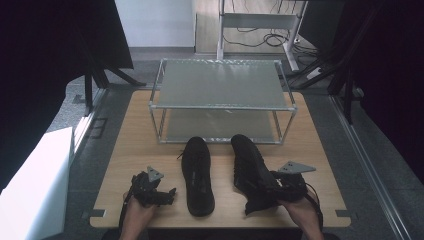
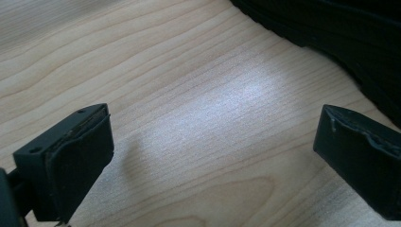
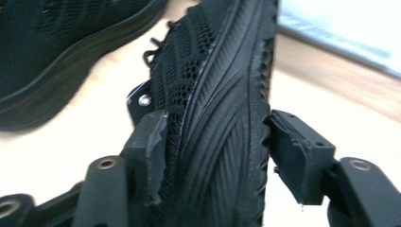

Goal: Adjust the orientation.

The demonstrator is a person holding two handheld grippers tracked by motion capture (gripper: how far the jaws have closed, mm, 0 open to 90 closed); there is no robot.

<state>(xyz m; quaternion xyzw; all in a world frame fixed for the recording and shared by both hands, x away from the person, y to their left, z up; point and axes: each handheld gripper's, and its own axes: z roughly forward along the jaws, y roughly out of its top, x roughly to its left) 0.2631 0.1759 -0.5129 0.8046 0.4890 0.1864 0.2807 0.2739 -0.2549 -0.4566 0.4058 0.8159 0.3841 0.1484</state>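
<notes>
My right hand-held gripper (image 3: 213, 142) is grasping the right sneaker's (image 1: 250, 167) near heel, its long axis pointing far toward the shoe rack (image 1: 220, 106).

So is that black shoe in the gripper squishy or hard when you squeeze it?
Probably squishy on top: the right shoe has mesh sides that look soft where the right gripper presses its heel. The ribbed sole looks firmer and grippy, so it likely won't slip. It seems light, since it tilts in a heel grip.
</notes>
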